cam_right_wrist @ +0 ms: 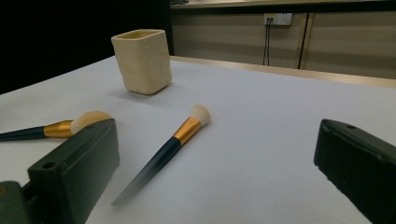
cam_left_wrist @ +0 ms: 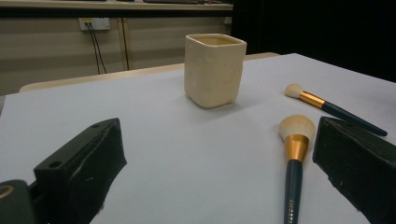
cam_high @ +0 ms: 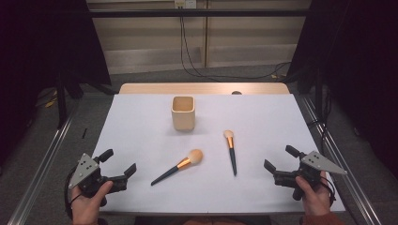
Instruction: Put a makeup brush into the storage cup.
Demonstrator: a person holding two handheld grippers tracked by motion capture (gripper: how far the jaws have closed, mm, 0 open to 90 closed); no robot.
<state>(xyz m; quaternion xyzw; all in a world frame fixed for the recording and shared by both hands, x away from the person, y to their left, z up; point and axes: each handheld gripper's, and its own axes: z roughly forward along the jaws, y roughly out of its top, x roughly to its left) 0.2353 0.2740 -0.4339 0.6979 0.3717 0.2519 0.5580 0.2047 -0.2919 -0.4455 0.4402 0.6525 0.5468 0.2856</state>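
Note:
A cream square cup [cam_high: 183,112] stands upright at the back middle of the white table [cam_high: 141,131]. In front of it lie two dark-handled brushes with gold collars: a large round-headed one [cam_high: 178,166] slanting to the front left and a slimmer one [cam_high: 231,152] to its right. My left gripper [cam_high: 118,162] rests open at the front left, apart from the large brush [cam_left_wrist: 295,154], with the cup [cam_left_wrist: 215,70] farther ahead. At the front right my right gripper [cam_high: 279,158] is open, jaws wide and bare, facing the slim brush [cam_right_wrist: 168,149] and the cup [cam_right_wrist: 141,60].
A wooden strip [cam_high: 202,88] edges the table's far side. Metal rails [cam_high: 42,168] run along both sides on the floor, and black cables [cam_high: 225,75] trail from a wall socket [cam_left_wrist: 94,22] behind. Dark curtains hang at left and right.

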